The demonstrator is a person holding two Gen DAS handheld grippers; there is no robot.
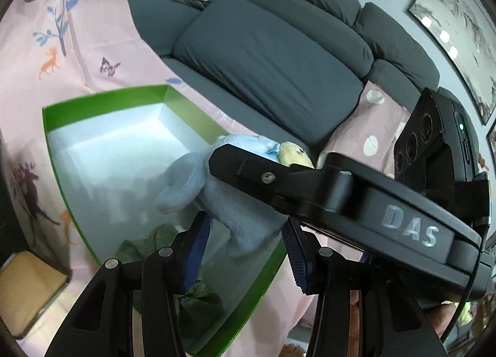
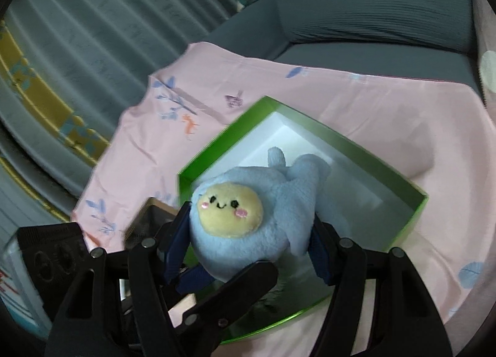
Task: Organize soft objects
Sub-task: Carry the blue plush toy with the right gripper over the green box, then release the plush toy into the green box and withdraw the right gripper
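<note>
A light blue plush toy (image 2: 245,251) with a yellow smiling face hangs over a green box (image 2: 310,123) with a white inside. My right gripper (image 2: 248,247) is shut on the toy's round head, one blue pad on each side. In the left wrist view the toy's body (image 1: 238,220) sits between the pads of my left gripper (image 1: 245,254), which is shut on it. The right gripper's black finger (image 1: 248,168) crosses over the toy from the right. A dark green cloth (image 1: 139,247) lies in the box's near corner.
The box (image 1: 105,96) rests on a pink printed sheet (image 1: 77,56) spread over a grey sofa (image 1: 272,62). A pink polka-dot pillow (image 1: 372,127) lies at the right. A cardboard box (image 1: 28,288) sits low at the left. Grey curtains (image 2: 93,31) hang behind.
</note>
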